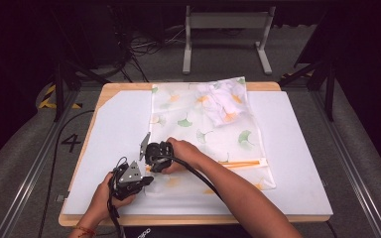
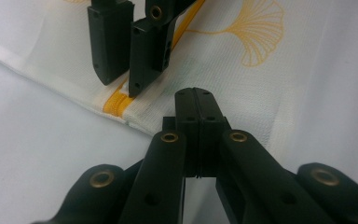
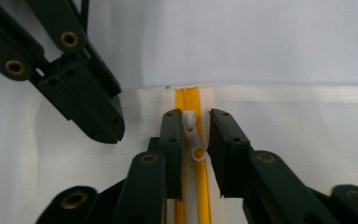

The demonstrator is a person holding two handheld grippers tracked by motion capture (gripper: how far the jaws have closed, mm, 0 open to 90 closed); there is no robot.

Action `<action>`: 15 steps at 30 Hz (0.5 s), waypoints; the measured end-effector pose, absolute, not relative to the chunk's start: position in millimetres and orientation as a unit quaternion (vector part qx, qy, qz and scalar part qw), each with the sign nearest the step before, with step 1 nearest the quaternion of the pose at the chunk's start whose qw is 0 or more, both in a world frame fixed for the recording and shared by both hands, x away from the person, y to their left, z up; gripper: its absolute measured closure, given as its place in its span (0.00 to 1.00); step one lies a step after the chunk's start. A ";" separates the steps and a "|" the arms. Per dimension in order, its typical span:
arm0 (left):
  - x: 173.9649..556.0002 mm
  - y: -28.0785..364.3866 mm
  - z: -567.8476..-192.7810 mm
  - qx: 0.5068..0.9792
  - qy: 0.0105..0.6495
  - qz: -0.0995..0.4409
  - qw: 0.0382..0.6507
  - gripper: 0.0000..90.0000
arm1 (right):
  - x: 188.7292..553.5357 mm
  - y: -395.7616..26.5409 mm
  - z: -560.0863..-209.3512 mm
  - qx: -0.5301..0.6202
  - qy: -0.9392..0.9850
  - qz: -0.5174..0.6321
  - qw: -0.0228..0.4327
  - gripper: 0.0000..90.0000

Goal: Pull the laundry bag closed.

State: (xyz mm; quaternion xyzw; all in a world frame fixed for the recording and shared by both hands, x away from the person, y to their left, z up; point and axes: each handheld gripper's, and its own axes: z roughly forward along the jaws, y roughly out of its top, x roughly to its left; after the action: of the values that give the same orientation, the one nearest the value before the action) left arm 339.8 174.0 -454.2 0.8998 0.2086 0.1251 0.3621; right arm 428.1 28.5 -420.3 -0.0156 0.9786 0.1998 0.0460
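A white mesh bag (image 1: 208,139) printed with ginkgo leaves lies flat on the mat, a white garment (image 1: 223,101) inside its far end. Its yellow zipper (image 1: 240,163) runs across the near part. My right gripper (image 3: 196,114) straddles the white zipper pull (image 3: 193,137) at the zipper's end; the jaws stand slightly apart, with a gap on the pull's right side. My left gripper (image 2: 193,92) is shut, its tips down on the mesh just beside the zipper end (image 2: 114,100). Whether it pinches fabric I cannot tell. The two grippers (image 1: 149,171) sit close together at the bag's near left corner.
The bag rests on a white mat (image 1: 297,148) covering a wooden table (image 1: 129,87). A person's hands and forearms reach in from the bottom. A metal stand (image 1: 225,22) and cables lie on the floor beyond the table.
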 end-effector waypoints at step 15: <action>342.7 181.1 -457.9 0.888 0.223 0.103 0.388 1.00 | 424.3 30.5 -417.9 -0.030 0.984 0.169 0.049 0.98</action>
State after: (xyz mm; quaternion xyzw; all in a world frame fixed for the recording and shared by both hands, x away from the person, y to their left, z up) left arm 342.7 181.1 -457.9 0.8885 0.2228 0.1033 0.3877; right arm 424.3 30.5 -417.9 -0.0296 0.9839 0.1690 0.0490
